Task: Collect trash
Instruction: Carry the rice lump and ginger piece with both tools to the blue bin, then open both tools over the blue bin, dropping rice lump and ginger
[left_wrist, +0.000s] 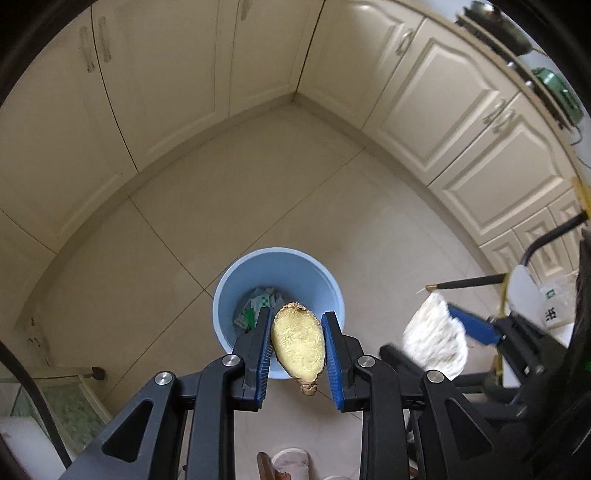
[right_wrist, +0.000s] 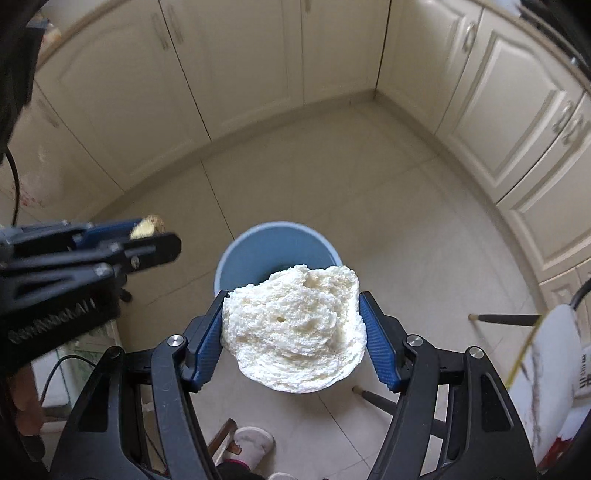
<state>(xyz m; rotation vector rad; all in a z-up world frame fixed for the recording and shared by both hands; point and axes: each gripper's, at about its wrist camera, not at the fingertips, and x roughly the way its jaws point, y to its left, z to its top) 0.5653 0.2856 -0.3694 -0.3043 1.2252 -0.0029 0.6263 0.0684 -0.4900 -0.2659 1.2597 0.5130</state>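
Ginger clamped, bread clamped, bin

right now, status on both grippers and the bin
Left gripper shut on ginger piece, above blue bin. Right gripper shut on white bread chunk, near the bin. Wrappers already inside. Nothing blocking the drop.

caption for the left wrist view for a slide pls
Left gripper holds a ginger slice above the blue bin; right gripper's white bread alongside.
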